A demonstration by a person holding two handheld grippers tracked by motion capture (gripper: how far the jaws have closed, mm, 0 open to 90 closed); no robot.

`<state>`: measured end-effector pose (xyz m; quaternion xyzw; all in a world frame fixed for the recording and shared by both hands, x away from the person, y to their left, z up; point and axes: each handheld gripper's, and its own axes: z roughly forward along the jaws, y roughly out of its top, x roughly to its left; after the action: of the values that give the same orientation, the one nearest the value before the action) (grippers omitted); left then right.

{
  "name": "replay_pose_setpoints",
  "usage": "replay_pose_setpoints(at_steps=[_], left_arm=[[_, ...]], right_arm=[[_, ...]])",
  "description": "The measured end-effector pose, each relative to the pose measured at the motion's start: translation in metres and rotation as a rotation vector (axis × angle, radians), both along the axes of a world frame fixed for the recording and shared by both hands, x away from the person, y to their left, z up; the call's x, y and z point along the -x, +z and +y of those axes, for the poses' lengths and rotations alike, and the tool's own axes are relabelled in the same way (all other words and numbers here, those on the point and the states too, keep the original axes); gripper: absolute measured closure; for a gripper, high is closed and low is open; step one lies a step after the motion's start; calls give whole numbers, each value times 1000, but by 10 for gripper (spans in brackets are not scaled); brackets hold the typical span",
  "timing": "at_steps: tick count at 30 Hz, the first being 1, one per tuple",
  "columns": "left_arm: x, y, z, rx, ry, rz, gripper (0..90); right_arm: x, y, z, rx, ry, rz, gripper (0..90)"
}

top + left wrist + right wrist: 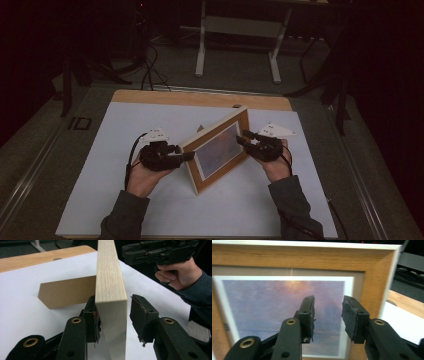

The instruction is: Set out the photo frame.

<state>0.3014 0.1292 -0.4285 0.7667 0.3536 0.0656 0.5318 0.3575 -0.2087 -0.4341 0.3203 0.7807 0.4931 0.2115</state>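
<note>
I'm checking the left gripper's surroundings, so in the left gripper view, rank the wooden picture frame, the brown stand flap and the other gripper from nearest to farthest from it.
1. Wooden picture frame: its edge sits between the left gripper jaws.
2. Brown stand flap: behind the frame, to the left on the white sheet.
3. Right gripper: farthest, at the top right, held in a hand.

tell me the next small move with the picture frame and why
Probably draw the left tongs back off the frame. It stands upright on the white sheet with its back prop out, the jaws straddle its edge with a gap on one side, and the right tongs face the glass, open and empty.
</note>
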Motion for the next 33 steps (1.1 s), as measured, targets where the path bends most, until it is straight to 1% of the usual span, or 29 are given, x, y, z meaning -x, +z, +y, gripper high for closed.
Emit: replay_pose_setpoints(at_steps=[3,4,6,9,12,13,15,16,17,18,21,23,28,29,33], left_arm=[[7,-1,0,9,46,-4,611],[10,-2,0,8,58,-6,616],[15,-3,-2,-15,92,-15,623],[22,-5,-4,-8,140,-16,645],[27,-7,-6,-7,181,-18,670],[28,-8,-6,-16,194,-24,680],[30,-8,-7,-13,212,-27,688],[31,-8,-8,-12,220,-27,689],[32,-9,-8,-12,226,-26,689],[32,-9,-9,-11,231,-25,688],[34,-10,-9,-11,232,-8,679],[35,-12,-9,-9,236,-6,679],[36,-12,-12,-19,249,-7,678],[36,-12,-12,-20,252,-8,678],[36,-12,-13,-20,259,-4,678]], right_arm=[[-6,2,-4,-1,-20,0,667],[-9,2,-5,-2,-26,0,691],[-13,3,-7,1,-26,-2,754],[-18,4,-7,14,-34,-3,821],[-22,5,-7,24,-53,-9,845],[-23,5,-7,26,-58,-11,849],[-26,5,-8,29,-73,-11,851],[-28,6,-9,25,-79,-8,845],[-30,6,-10,24,-83,-7,818],[-31,6,-11,21,-87,-5,768],[-36,7,-13,1,-70,10,665],[-39,8,-13,4,-69,13,602],[-48,9,-12,-6,-57,43,521],[-51,10,-12,-8,-48,54,502],[-58,10,-11,-5,-29,73,445]])
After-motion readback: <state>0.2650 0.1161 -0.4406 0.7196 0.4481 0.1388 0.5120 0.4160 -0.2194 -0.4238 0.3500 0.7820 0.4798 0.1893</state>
